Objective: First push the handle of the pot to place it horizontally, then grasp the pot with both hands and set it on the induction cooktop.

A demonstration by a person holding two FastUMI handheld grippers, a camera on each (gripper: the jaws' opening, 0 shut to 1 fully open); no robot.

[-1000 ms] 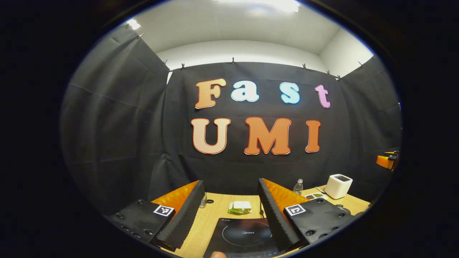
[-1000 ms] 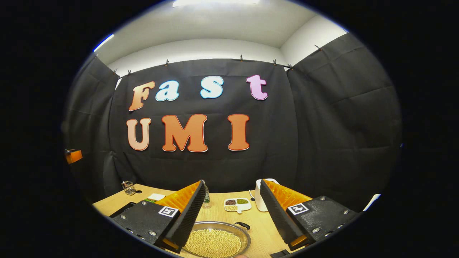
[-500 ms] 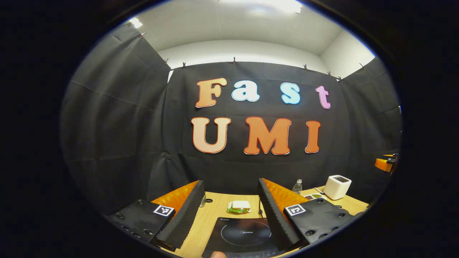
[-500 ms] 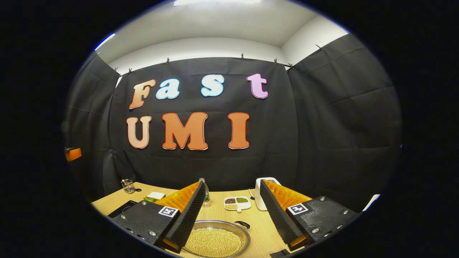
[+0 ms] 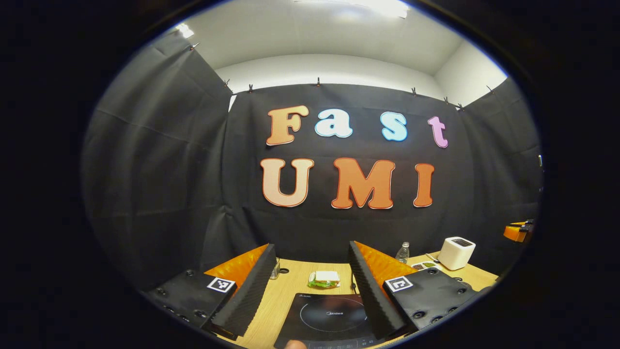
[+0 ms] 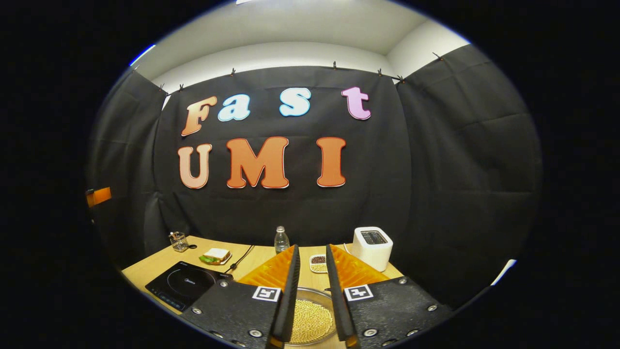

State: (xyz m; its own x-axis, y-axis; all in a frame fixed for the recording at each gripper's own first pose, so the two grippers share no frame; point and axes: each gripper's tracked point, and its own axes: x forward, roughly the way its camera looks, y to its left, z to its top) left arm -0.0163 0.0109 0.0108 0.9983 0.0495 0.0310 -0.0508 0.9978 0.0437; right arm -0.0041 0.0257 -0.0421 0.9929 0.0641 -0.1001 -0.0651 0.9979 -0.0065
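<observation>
Left gripper [image 5: 310,286] hangs over the induction cooktop [image 5: 329,317] on the wooden table [image 5: 278,303], fingers spread wide and holding nothing. Right gripper [image 6: 312,291] sits above the pot [image 6: 310,322], which is filled with pale beans and rests on the table right of the cooktop; its fingers are nearly closed, a narrow gap between them, gripping nothing. Handle not discernible.

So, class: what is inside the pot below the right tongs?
The pot holds pale yellow beans, seen through the narrow gap of the right tongs. The fingers cover its sides and handle, so the rest can't be judged.
</observation>
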